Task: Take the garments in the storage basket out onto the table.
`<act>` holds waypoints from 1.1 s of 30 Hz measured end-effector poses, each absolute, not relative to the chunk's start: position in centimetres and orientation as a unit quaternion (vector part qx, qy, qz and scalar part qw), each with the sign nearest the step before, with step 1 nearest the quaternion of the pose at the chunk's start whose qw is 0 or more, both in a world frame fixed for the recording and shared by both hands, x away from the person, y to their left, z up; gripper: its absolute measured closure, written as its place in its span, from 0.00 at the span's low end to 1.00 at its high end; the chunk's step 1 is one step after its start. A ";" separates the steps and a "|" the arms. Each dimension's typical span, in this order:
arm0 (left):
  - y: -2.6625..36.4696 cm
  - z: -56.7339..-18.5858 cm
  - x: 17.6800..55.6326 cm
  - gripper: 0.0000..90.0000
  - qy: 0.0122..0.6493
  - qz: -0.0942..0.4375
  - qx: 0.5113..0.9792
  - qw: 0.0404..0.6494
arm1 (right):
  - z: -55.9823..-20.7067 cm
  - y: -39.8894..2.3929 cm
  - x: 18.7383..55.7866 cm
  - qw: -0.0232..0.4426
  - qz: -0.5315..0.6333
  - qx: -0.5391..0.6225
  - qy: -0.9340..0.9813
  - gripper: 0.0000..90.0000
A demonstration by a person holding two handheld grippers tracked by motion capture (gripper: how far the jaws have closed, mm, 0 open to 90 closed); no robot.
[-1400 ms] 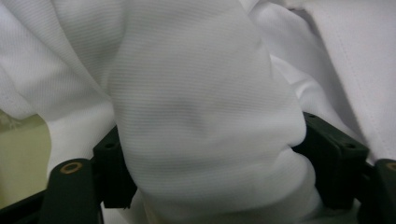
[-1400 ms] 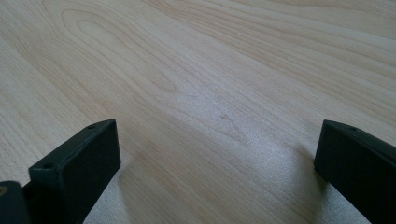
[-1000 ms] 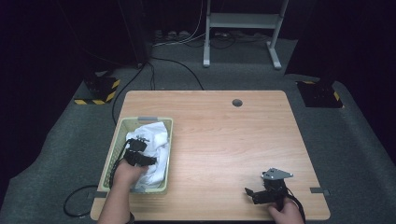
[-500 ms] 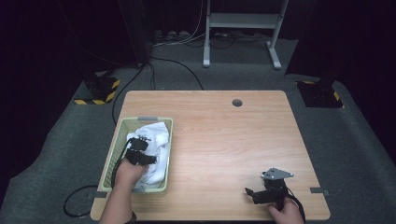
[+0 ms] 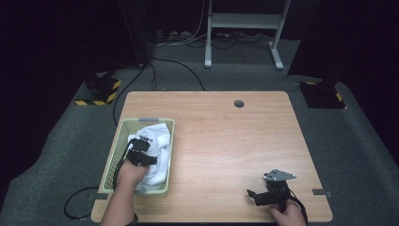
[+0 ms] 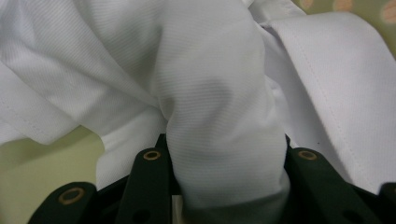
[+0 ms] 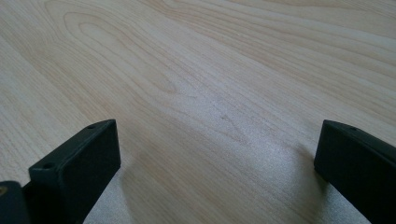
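Observation:
A crumpled white cloth (image 5: 158,135) lies in a pale green basket (image 5: 117,149) at the table's front left. My left gripper (image 5: 141,141) reaches into the basket from the near side; its jaws have just been closing. In the left gripper view the two black jaws pinch a thick fold of the white cloth (image 6: 210,84), so the left gripper (image 6: 229,158) is shut on it. My right gripper (image 5: 252,196) rests near the table's front right edge, pointing left. In the right gripper view the right gripper (image 7: 215,154) stands wide open over bare wood, with nothing between its jaws.
The wooden table (image 5: 226,136) has a round cable hole (image 5: 239,103) near its far edge. The basket floor (image 6: 42,186) shows pale green beneath the cloth. Cables and a white stand (image 5: 244,21) are on the dark floor beyond the table.
Little differs in the high view: both hands stay where they were, the left gripper in the basket over the cloth and the right gripper at the front right.

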State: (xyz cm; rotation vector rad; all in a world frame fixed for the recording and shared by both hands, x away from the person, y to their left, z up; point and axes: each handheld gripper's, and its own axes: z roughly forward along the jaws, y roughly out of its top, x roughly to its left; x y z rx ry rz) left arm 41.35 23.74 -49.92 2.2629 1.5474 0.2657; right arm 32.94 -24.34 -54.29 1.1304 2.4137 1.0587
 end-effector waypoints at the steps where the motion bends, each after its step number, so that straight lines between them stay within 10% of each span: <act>1: 23.6 -49.8 41.3 0.72 0.549 0.098 0.808 0.190 | -54.3 -24.3 32.9 0.136 0.366 0.391 0.834 0.00; 33: 24.8 -45.3 36.2 0.72 0.515 0.207 0.771 0.313 | -54.3 -24.3 32.9 0.139 0.363 0.390 0.835 0.00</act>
